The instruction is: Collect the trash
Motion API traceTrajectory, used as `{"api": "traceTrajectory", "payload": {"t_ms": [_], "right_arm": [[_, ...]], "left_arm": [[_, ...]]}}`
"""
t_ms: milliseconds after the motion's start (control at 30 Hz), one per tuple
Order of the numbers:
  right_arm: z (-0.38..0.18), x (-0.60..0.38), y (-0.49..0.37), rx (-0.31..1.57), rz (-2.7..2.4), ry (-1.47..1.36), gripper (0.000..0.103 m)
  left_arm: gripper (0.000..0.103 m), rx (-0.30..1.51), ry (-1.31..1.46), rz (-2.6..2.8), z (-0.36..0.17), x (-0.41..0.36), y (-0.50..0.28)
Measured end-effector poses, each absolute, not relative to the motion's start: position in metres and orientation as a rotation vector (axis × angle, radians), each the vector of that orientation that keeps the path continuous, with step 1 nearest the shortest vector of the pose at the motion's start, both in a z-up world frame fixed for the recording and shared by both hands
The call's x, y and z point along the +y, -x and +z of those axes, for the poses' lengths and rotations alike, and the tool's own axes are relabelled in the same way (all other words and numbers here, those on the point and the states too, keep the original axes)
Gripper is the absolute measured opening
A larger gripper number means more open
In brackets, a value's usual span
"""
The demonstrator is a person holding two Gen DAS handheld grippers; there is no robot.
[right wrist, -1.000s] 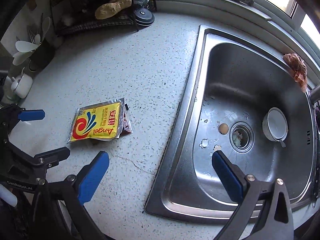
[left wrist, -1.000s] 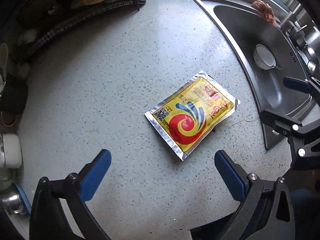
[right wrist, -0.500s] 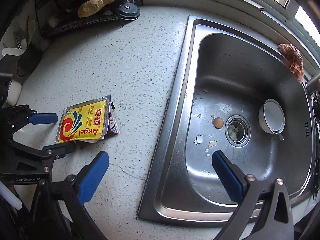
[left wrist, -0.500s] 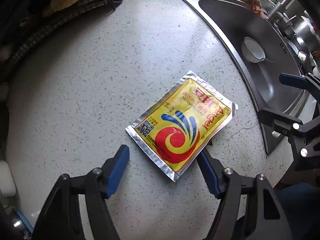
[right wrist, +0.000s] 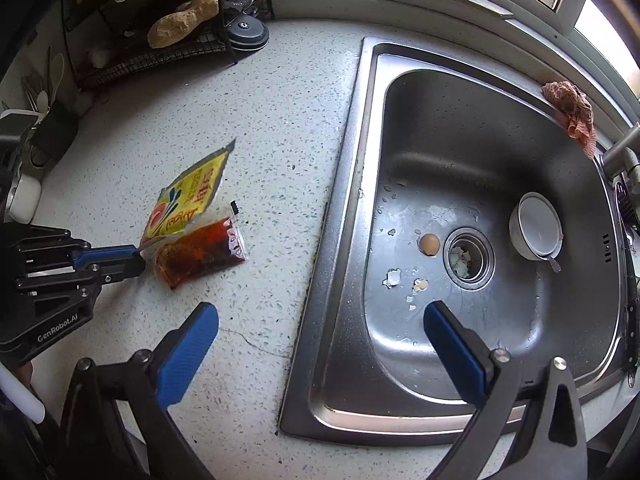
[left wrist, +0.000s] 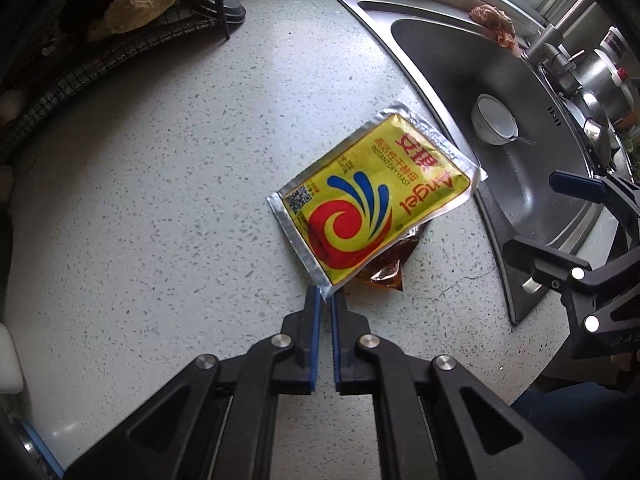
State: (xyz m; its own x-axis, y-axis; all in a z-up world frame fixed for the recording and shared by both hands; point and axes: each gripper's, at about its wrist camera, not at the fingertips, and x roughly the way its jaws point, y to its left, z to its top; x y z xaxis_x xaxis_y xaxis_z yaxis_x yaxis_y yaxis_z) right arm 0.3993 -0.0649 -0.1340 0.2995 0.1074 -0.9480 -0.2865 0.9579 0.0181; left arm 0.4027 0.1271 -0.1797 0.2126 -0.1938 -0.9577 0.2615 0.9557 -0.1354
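The left hand-held gripper [left wrist: 325, 300] is pinching the near corner of a yellow instant dry yeast packet [left wrist: 372, 200], tilting it up off the speckled table [left wrist: 160, 200] over a red sauce sachet [right wrist: 200, 254]. The right hand-held gripper [right wrist: 320, 320] is hovering wide apart by the sink [right wrist: 480, 152].

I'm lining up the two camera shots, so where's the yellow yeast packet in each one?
Left wrist: yellow yeast packet centre, corner pinched by the left gripper.
Right wrist: packet left of centre, lifted over a red sauce sachet.
Shared landmark: white bowl in the sink.
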Motion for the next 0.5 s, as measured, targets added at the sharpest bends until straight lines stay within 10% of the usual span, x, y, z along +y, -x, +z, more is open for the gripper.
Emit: {"api": "traceTrajectory", "payload": {"t_ms": [500], "right_arm": [[-0.129,-0.01,-0.402,1.242,0.462,0.167,0.103]], "left_arm": [[0.0,1.271,0.044,-0.148,-0.154,0.198,-0.38]]}}
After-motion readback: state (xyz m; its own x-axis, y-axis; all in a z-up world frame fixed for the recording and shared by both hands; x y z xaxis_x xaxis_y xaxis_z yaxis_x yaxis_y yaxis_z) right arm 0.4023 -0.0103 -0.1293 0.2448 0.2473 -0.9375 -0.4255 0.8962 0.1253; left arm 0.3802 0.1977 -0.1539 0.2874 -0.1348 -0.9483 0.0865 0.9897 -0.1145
